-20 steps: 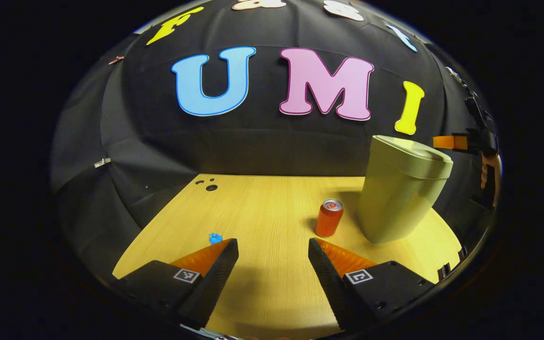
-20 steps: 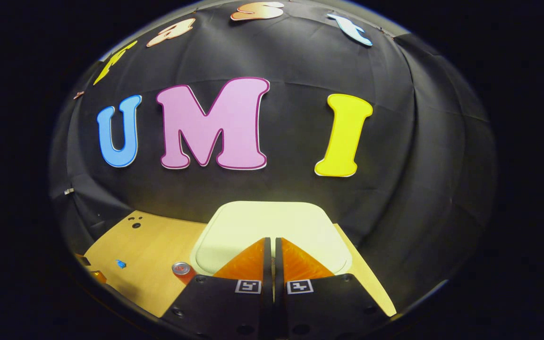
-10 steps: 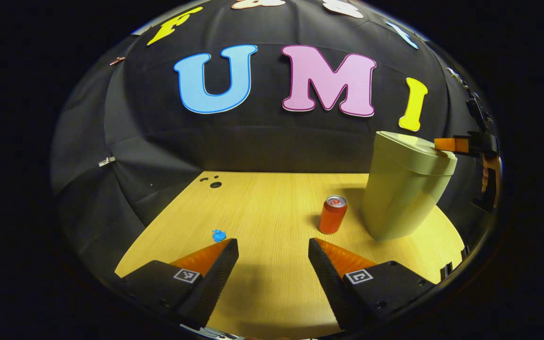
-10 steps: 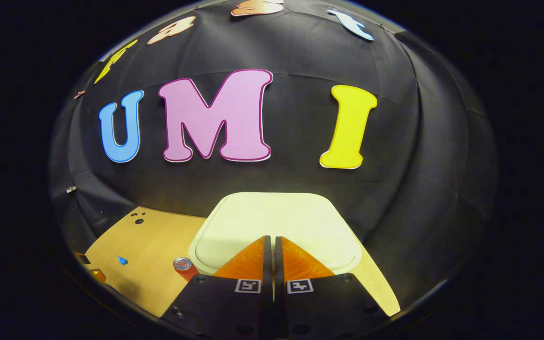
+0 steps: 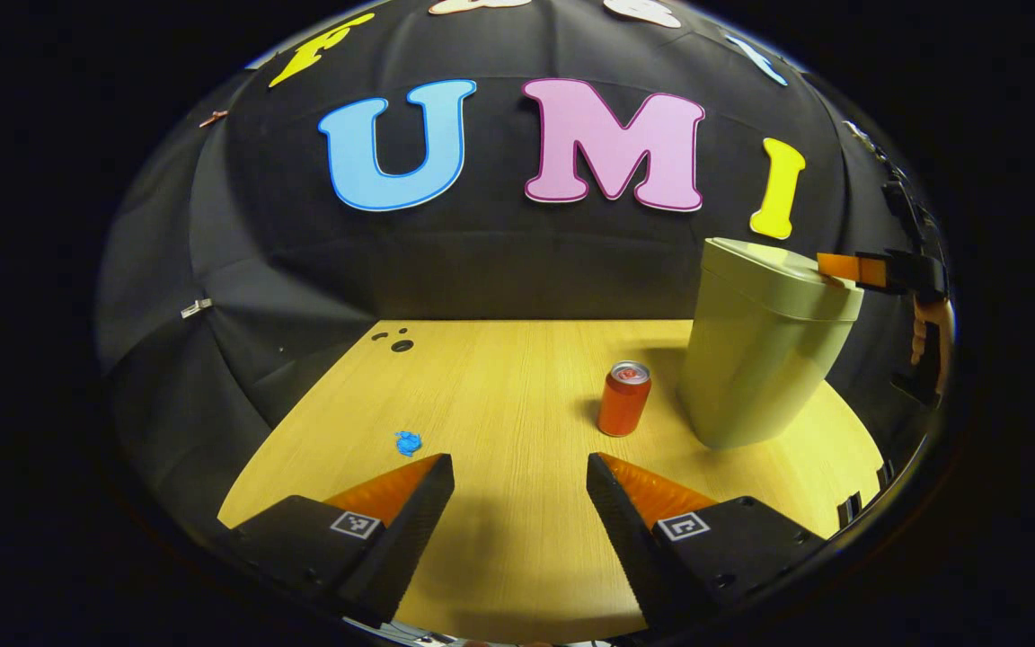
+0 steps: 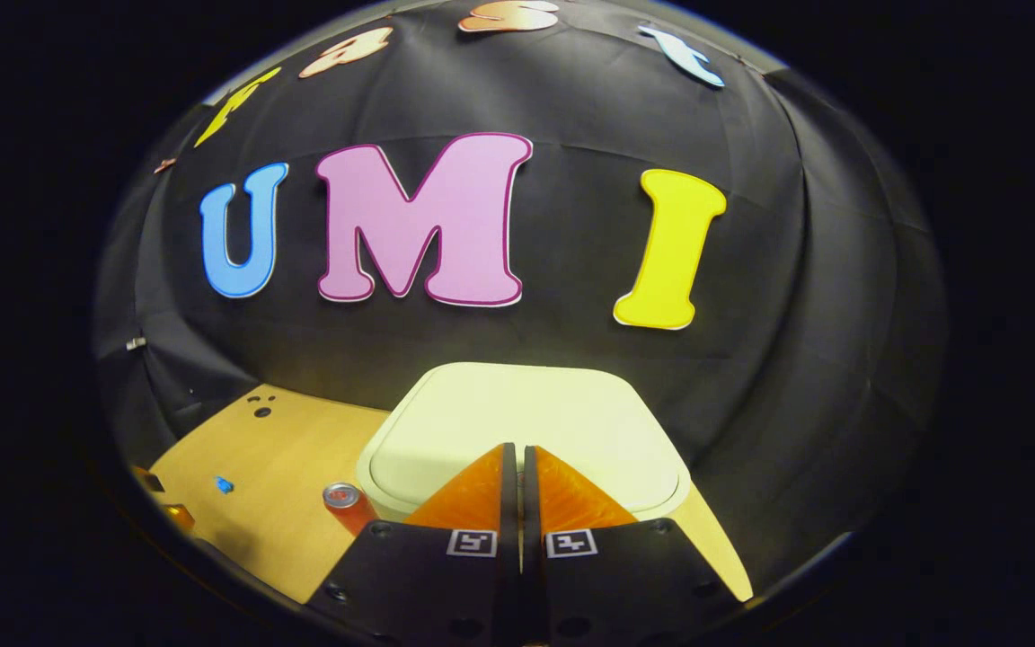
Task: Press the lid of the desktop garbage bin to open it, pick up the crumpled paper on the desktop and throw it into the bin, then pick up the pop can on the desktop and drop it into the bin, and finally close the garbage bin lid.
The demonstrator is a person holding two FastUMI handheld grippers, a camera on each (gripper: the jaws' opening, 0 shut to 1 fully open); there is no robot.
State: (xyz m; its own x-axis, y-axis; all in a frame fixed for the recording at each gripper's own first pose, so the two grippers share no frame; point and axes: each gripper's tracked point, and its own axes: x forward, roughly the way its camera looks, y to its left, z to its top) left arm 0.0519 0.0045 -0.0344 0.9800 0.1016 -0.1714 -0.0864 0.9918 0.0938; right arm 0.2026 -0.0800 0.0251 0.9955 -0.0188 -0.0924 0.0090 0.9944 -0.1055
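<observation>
This is a staged recording booth: black cloth [image 5: 320, 270] hangs as walls on every side of a bare wooden table [image 5: 499, 395], lit from above, with no household furniture.

A wooden table [image 5: 499, 395] with light grain stands against the black cloth wall [image 5: 499, 261]. Near its far left corner are three dark holes [image 5: 396, 340]. A small metal clip [image 5: 195, 308] sits on the cloth at left.
</observation>
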